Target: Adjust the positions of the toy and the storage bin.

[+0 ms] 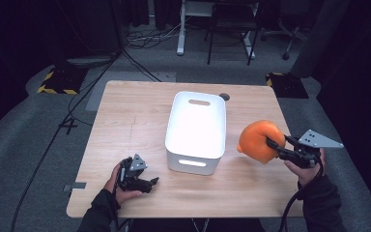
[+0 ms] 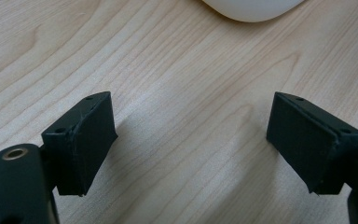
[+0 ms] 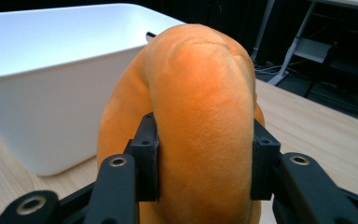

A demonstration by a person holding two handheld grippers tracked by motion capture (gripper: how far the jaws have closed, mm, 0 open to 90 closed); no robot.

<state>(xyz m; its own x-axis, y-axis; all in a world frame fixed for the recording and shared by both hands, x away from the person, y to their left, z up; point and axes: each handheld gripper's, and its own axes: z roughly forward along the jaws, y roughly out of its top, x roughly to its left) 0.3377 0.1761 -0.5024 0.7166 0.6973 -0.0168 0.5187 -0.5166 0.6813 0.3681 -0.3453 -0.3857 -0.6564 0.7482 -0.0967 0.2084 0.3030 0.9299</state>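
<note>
Dark grey carpet, loose cables and chair legs surround the light wooden table (image 1: 125, 121), which the high view shows whole. At its middle stands the white rectangular plastic bin (image 1: 195, 130) with 2 handle slots. To the bin's right, the right gripper (image 1: 273, 143) holds the orange plush toy (image 1: 258, 141) above the tabletop, near the bin's right wall but apart from it. The right gripper view adds the detail of that grasp: both black jaws press into the soft orange fabric (image 3: 200, 121) from either side, with the bin wall (image 3: 42, 116) behind on the left. The left gripper (image 1: 147, 183) rests in the person's hand near the front left edge of the table. The left gripper view shows its 2 jaws spread wide over bare wood grain (image 2: 186, 116), nothing between them, and the bin's rounded corner (image 2: 251, 9) at the top edge.
</note>
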